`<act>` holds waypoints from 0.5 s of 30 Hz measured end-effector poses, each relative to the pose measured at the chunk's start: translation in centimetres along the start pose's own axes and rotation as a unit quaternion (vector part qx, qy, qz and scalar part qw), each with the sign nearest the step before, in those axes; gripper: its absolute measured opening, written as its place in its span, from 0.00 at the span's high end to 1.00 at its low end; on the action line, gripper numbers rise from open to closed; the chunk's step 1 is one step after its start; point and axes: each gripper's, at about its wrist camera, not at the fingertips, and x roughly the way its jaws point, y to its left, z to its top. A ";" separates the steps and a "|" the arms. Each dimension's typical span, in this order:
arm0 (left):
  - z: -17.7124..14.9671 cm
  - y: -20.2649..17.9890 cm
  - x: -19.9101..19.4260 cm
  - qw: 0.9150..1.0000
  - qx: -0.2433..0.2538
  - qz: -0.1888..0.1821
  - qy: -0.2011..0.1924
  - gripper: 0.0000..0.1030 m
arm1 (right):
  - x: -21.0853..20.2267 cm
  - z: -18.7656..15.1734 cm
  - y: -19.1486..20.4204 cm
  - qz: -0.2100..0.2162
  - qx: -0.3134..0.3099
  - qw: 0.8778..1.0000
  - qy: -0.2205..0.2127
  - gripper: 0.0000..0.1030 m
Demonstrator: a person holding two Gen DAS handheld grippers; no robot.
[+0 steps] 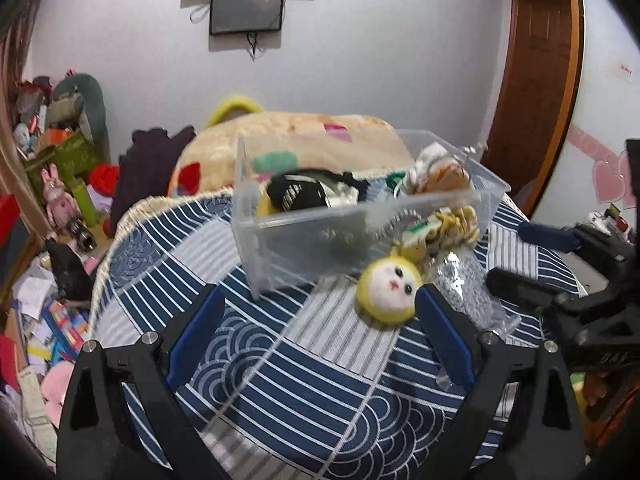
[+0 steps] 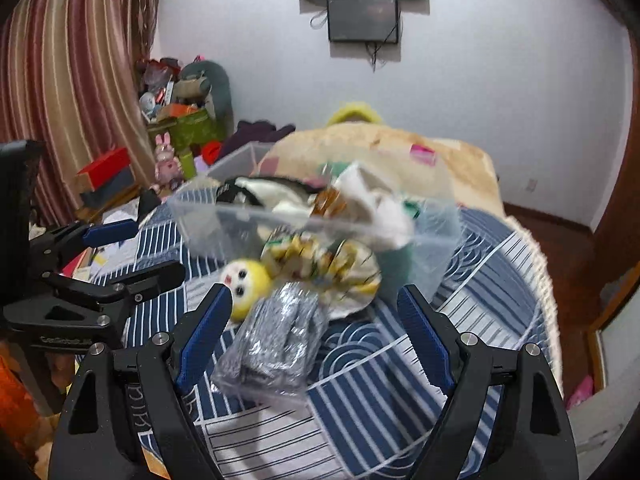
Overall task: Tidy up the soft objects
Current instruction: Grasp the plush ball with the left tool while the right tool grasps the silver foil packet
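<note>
Half the bin's (image 2: 224,216) contents blur together.

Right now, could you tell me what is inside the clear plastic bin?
The clear plastic bin holds piled soft things: a black item with white stripes and white-and-orange fabric. Whatever lies beneath them is covered, and blur hides detail.

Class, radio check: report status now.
Left gripper open, right gripper open, both empty. Yellow doll and bagged grey cloth outside clear bin. Nothing blocking.

Both wrist views close, angled down over blue patterned cloth (image 1: 280,380); share clear bin (image 1: 360,220), far wall.
</note>
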 end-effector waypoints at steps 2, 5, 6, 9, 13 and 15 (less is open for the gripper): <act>-0.3 -0.2 0.4 1.000 -0.001 -0.003 0.006 0.07 | 0.8 -0.5 0.3 0.006 0.002 1.000 0.014 0.20; -0.6 -0.6 1.0 1.000 0.005 -0.005 0.010 0.15 | 1.8 -1.0 0.5 0.010 0.001 0.999 0.032 0.21; -0.7 -0.8 1.1 1.000 0.007 -0.007 0.013 0.19 | 2.0 -1.0 0.6 0.011 0.001 0.999 0.035 0.22; -0.9 -1.3 1.7 1.000 0.012 -0.014 0.023 0.23 | 2.5 -1.1 0.4 0.026 0.009 0.998 0.048 0.32; -1.1 -1.7 2.4 0.999 0.018 -0.016 0.032 0.24 | 3.2 -1.5 -0.1 0.058 0.024 0.996 0.065 0.53; -1.1 -2.0 2.6 0.999 0.019 -0.024 0.036 0.24 | 3.2 -1.6 -0.4 0.066 0.034 0.995 0.065 0.61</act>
